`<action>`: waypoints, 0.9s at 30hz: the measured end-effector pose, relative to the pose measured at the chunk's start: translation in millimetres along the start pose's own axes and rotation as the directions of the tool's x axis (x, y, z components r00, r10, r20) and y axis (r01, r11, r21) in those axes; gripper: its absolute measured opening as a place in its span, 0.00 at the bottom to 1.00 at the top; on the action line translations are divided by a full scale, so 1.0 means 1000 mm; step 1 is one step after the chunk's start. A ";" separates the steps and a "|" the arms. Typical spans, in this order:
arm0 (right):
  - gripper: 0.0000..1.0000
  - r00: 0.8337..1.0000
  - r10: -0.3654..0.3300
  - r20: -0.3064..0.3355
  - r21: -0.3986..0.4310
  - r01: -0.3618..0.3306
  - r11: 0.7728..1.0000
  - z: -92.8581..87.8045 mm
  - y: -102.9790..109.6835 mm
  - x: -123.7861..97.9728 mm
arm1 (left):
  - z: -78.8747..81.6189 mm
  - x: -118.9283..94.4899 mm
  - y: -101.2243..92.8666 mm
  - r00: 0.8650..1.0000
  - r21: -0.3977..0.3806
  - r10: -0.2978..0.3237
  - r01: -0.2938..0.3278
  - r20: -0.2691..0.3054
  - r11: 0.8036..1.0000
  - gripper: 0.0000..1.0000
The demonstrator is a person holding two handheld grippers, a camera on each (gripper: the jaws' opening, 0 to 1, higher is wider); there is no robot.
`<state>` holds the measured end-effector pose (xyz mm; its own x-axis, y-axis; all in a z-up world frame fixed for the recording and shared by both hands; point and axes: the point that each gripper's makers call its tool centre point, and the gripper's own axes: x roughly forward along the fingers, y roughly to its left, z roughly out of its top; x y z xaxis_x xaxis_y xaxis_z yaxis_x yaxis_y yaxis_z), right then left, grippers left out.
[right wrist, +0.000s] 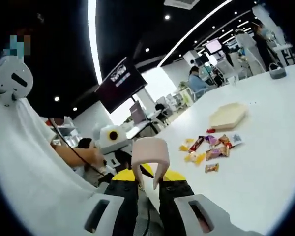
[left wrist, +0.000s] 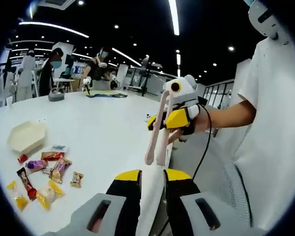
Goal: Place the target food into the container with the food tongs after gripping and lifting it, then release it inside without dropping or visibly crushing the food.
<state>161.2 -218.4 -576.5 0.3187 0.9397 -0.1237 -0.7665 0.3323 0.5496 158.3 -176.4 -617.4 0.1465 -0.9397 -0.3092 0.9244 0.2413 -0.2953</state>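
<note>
We see a broad white surface (left wrist: 103,128) running from the lower left toward the middle of the left gripper view. At the left of the frame a pale, shallow, angular container (left wrist: 27,136) sits on it, and just below that lies a scatter of wrapped snacks (left wrist: 44,174) (red, purple, brown and yellow wrappers, some touching one another). Farther back, at the upper left, a dark round object (left wrist: 56,96) rests on it. In the right gripper view the same surface (right wrist: 265,162) fills the right side, the container (right wrist: 228,116) at centre right, the snacks (right wrist: 209,147) just below and left of it.
</note>
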 end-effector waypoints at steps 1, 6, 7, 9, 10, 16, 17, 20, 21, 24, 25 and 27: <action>0.14 0.996 -0.088 0.020 -0.069 0.089 0.994 0.003 -0.015 -0.001 | 0.001 -0.001 0.000 1.000 -0.002 0.002 -0.002 0.006 1.000 0.15; 0.19 0.999 -0.034 -0.004 -0.014 0.034 0.999 -0.005 -0.004 0.002 | 0.005 0.002 -0.004 1.000 -0.008 -0.005 0.005 0.018 1.000 0.23; 0.19 1.000 -0.008 0.008 -0.042 0.009 0.999 -0.003 -0.001 0.002 | 0.005 0.003 -0.004 1.000 -0.010 -0.003 0.003 0.016 1.000 0.27; 0.19 1.000 -0.003 0.021 -0.016 0.004 1.000 0.000 0.001 0.001 | 0.005 0.005 -0.005 1.000 -0.017 -0.006 0.007 0.016 1.000 0.38; 0.19 0.999 0.022 0.029 -0.023 -0.021 1.000 0.002 0.006 0.001 | 0.006 0.006 -0.006 1.000 -0.023 -0.010 0.010 0.018 1.000 0.42; 0.20 0.997 0.080 0.017 -0.057 -0.079 0.995 0.006 0.022 0.008 | 0.010 0.020 -0.021 0.996 -0.048 -0.084 0.084 0.012 0.995 0.45; 0.20 0.995 0.095 0.016 -0.055 -0.094 0.994 0.006 0.024 0.010 | 0.010 0.023 -0.023 0.995 -0.058 -0.097 0.097 0.003 0.994 0.42; 0.20 0.994 0.105 0.012 -0.078 -0.103 0.992 0.006 0.027 0.012 | 0.010 0.026 -0.031 0.988 -0.080 -0.152 0.150 -0.012 0.985 0.28; 0.20 0.995 0.104 0.010 -0.088 -0.103 0.991 0.006 0.027 0.012 | 0.007 0.025 -0.037 0.982 -0.088 -0.186 0.182 -0.034 0.979 0.29; 0.19 0.993 0.114 -0.007 -0.086 -0.114 0.990 0.002 0.029 0.012 | 0.003 0.025 -0.035 0.982 -0.065 -0.174 0.170 -0.071 0.983 0.25; 0.19 0.994 0.111 -0.015 -0.094 -0.112 0.989 0.000 0.028 0.012 | 0.002 0.025 -0.034 0.983 -0.056 -0.166 0.162 -0.080 0.985 0.23; 0.19 0.994 0.106 -0.035 -0.115 -0.110 0.987 -0.004 0.027 0.011 | 0.001 0.025 -0.032 0.984 -0.005 -0.152 0.153 -0.095 0.988 0.21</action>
<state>141.6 -198.5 -566.0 0.2155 0.9720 -0.0937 -0.8557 0.2342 0.4615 132.8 -207.7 -615.3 -0.0302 -0.9381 -0.3451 0.9341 0.0964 -0.3437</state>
